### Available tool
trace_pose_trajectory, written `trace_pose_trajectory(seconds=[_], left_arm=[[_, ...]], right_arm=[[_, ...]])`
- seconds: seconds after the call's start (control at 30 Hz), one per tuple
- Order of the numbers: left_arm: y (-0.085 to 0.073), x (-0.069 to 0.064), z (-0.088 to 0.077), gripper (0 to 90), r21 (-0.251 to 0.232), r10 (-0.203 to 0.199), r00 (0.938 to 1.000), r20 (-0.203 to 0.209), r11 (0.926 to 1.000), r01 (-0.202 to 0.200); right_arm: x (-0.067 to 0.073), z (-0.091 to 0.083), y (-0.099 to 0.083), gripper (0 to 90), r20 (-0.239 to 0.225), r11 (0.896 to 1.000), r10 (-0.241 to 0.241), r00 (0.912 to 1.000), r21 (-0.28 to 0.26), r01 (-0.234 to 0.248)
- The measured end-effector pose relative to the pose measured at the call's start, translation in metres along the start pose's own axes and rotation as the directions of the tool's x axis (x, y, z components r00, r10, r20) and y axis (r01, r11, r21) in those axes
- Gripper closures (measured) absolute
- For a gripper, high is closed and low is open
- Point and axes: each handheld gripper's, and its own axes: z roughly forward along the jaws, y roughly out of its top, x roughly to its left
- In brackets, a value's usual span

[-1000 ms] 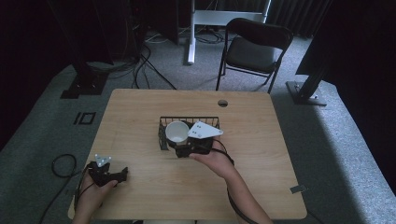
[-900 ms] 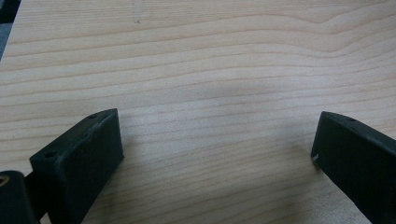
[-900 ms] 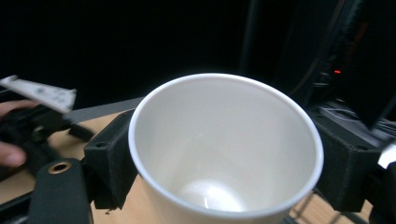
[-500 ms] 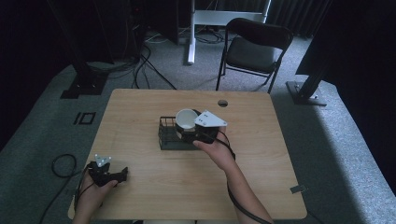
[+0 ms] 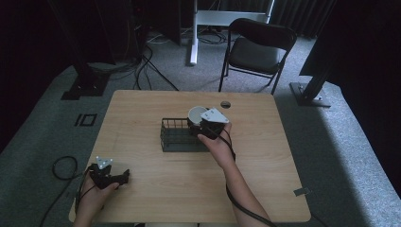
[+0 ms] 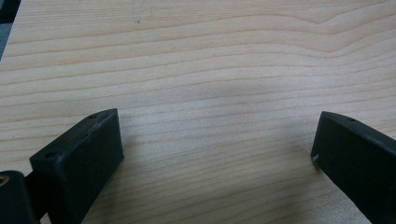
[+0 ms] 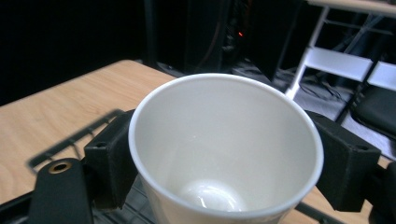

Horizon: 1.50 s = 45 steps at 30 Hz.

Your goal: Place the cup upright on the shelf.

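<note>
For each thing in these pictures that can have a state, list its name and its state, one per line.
White cup: upright, empty, clamped at the basket's right end.
Wire basket: on the table, looks empty.
Right claw: shut on the cup.
Left claw: open, holding nothing, near the table's front left corner.
Folding chair: unfolded, unoccupied.

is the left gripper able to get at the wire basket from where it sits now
Probably yes, with a long reach. The left gripper rests open at the table's near left corner, and bare wood lies between it and the wire basket. The right gripper holds the white cup at the basket's right end.
</note>
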Motion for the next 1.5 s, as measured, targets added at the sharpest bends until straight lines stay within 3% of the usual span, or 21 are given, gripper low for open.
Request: trace_pose_trajectory(seconds=[0.2,0.77,1.23,1.37,1.5], left_arm=[[0.000,0.000,0.000,2.3,0.000,0.000,1.0000,0.000,1.0000,0.000],[0.000,0.000,0.000,2.4,0.000,0.000,1.0000,0.000,1.0000,0.000],[0.000,0.000,0.000,2.3,0.000,0.000,1.0000,0.000,1.0000,0.000],[0.000,0.000,0.000,2.3,0.000,0.000,1.0000,0.000,1.0000,0.000],[0.000,0.000,0.000,2.3,0.000,0.000,1.0000,0.000,1.0000,0.000]], right_arm=[[-0.004,0.005,-0.006,19.2,0.049,0.999,0.030,0.9983,0.041,-0.032],[-0.006,0.014,-0.020,19.1,0.065,0.991,0.059,0.9961,0.117,-0.066],[-0.009,0.015,-0.020,18.4,0.071,0.989,0.081,0.9942,0.121,-0.090],[-0.010,0.016,-0.021,11.7,0.055,0.989,0.071,0.9959,0.126,-0.077],[-0.010,0.013,-0.020,11.3,0.052,0.990,0.079,0.9955,0.114,-0.084]])
